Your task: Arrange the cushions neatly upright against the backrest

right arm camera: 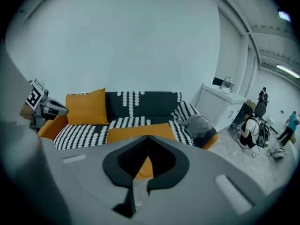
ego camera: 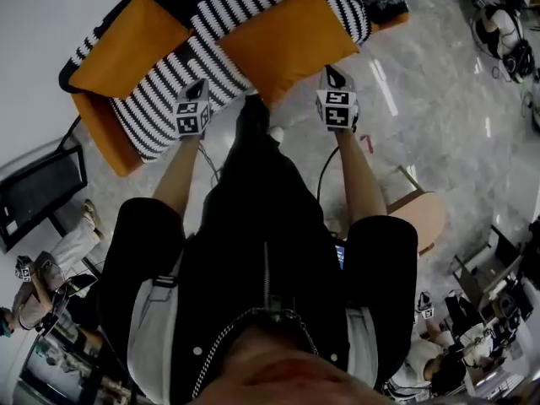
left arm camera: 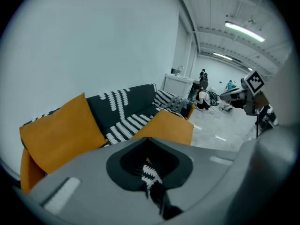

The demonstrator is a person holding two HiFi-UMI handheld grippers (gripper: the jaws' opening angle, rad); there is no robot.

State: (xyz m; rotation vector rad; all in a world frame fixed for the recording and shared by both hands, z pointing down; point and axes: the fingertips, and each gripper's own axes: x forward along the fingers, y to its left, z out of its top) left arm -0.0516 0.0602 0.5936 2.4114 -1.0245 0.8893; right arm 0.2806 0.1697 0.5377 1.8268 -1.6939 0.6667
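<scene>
Jaws together and empty on left gripper [ego camera: 200,85] and right gripper [ego camera: 334,74]; flat orange cushion [ego camera: 287,40] looks soft, light, so grab its corners.

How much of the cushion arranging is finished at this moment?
Done: the upright orange cushion stands against the backrest. In hand: nothing; the left gripper and right gripper are shut and empty. Left: the flat orange cushion lies on the seat.
</scene>
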